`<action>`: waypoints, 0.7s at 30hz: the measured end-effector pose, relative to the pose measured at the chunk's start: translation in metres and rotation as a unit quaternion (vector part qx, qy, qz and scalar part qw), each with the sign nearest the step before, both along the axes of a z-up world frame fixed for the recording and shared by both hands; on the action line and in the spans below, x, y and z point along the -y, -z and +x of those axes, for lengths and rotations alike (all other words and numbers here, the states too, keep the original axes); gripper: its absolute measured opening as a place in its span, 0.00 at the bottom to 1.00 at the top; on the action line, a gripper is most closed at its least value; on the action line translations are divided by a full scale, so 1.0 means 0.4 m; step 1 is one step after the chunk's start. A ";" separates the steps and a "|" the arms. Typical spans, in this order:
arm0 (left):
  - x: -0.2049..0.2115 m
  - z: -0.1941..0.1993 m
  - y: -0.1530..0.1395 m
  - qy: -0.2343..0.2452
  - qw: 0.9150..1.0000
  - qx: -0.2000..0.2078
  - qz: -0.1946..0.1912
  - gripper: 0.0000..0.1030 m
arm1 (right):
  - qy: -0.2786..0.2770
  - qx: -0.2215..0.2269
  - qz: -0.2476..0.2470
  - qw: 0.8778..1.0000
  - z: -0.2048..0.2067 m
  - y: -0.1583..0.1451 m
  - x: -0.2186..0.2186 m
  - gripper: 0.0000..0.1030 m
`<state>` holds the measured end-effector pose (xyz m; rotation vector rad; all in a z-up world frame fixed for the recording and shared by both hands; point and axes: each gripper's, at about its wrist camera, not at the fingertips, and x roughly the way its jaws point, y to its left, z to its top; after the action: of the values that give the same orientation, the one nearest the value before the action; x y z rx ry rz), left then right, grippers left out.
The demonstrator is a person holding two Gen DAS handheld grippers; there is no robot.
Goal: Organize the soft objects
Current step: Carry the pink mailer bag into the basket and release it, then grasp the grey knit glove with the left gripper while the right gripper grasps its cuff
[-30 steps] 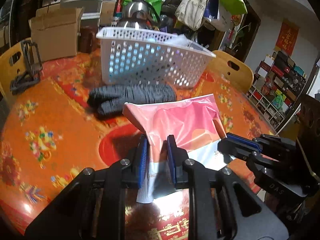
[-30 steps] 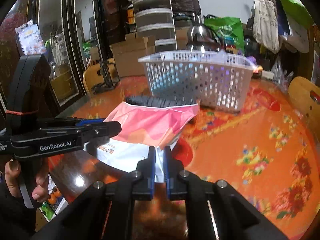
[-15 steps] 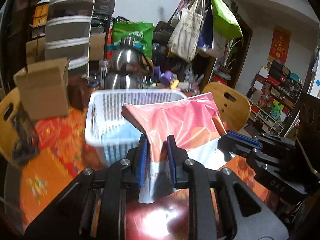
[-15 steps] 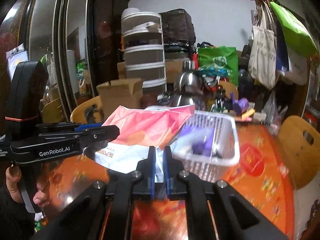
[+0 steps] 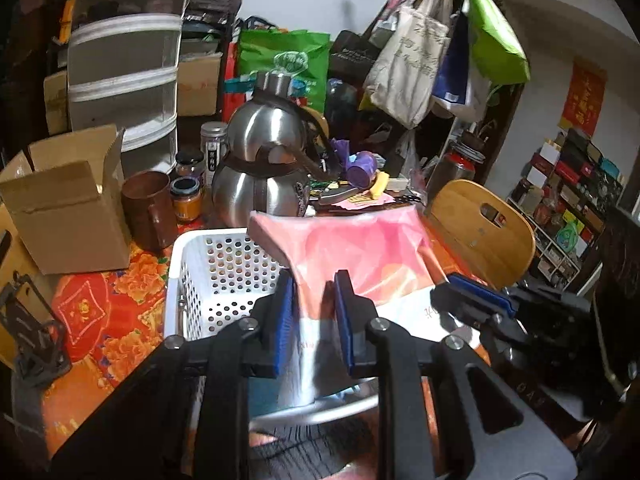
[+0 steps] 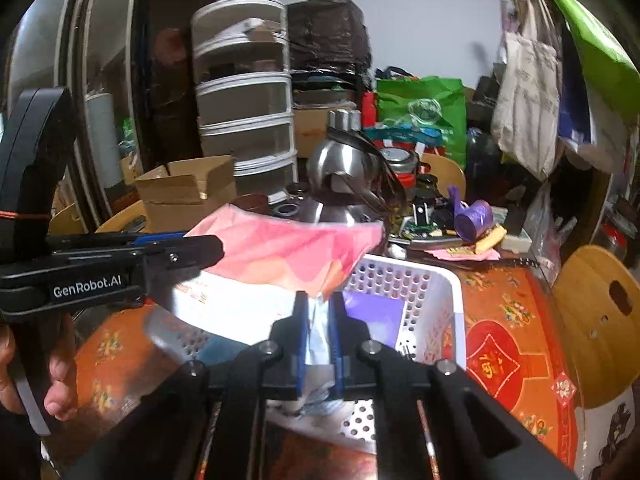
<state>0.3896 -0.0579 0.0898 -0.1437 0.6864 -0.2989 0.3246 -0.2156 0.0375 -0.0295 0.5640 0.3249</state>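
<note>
A pink and white plastic bag (image 5: 360,252) hangs stretched in the air between my two grippers, over the white perforated basket (image 5: 192,280). My left gripper (image 5: 314,308) has the bag's near left edge between its blue pads; its jaws are opening but the bag still sits bunched against them. My right gripper (image 6: 320,320) pinches the white edge of the bag (image 6: 288,252) above the basket (image 6: 440,300); its jaws are opening slightly too. A purple item (image 6: 372,312) lies inside the basket. A dark knitted piece (image 5: 304,440) lies just below the left gripper.
Behind the basket stand a steel kettle (image 5: 272,152), a brown mug (image 5: 148,212) and an open cardboard box (image 5: 68,220). A wooden chair back (image 5: 480,232) is at the right. The table wears an orange flowered cloth (image 5: 100,312). A hand (image 6: 60,380) holds the left gripper.
Both grippers rose and carried the bag forward from low above the table to over the basket. The dark knitted piece now lies under the left gripper instead of ahead of it.
</note>
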 end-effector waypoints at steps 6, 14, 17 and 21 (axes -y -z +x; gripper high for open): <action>-0.003 0.040 0.074 -0.029 0.999 -0.018 0.030 0.84 | 0.037 -0.019 0.017 0.999 0.030 0.045 0.054 0.65; -0.039 0.035 0.124 -0.038 0.998 -0.040 0.026 0.85 | 0.046 -0.028 0.006 0.999 0.030 0.063 0.069 0.68; -0.039 0.030 0.133 -0.039 0.998 -0.042 0.031 0.85 | 0.044 -0.030 0.005 0.999 0.025 0.069 0.064 0.68; -0.037 0.008 0.130 -0.036 0.998 -0.041 0.039 0.85 | 0.042 -0.033 0.006 0.999 0.014 0.075 0.058 0.68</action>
<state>0.3926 -0.0430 0.0379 -0.1062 0.7706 -0.1981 0.3302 -0.2387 0.0075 0.0164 0.6263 0.2484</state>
